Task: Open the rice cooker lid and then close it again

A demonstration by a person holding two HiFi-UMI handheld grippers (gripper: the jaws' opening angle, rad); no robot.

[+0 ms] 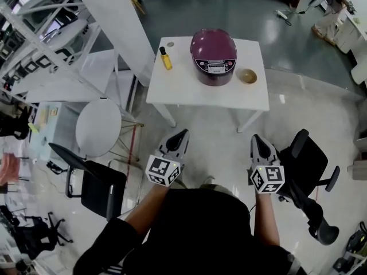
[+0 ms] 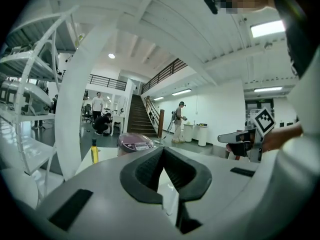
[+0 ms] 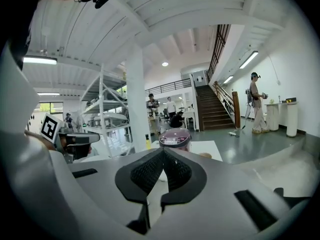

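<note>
A purple rice cooker (image 1: 213, 55) with its lid down stands on a white table (image 1: 189, 90) ahead of me. It also shows far off as the rice cooker (image 2: 134, 142) in the left gripper view and the rice cooker (image 3: 174, 137) in the right gripper view. My left gripper (image 1: 182, 135) and right gripper (image 1: 256, 140) hang over the floor, well short of the table's near edge. Both are shut with nothing between the jaws. The left gripper (image 2: 163, 149) and the right gripper (image 3: 162, 151) point roughly at the table.
A small yellow bottle (image 1: 166, 58) stands left of the cooker and a wooden bowl (image 1: 248, 75) right of it. A round white stool (image 1: 98, 127) and a black chair (image 1: 92, 182) are on my left, another black chair (image 1: 307, 171) on my right. White shelving (image 1: 51, 33) stands at left.
</note>
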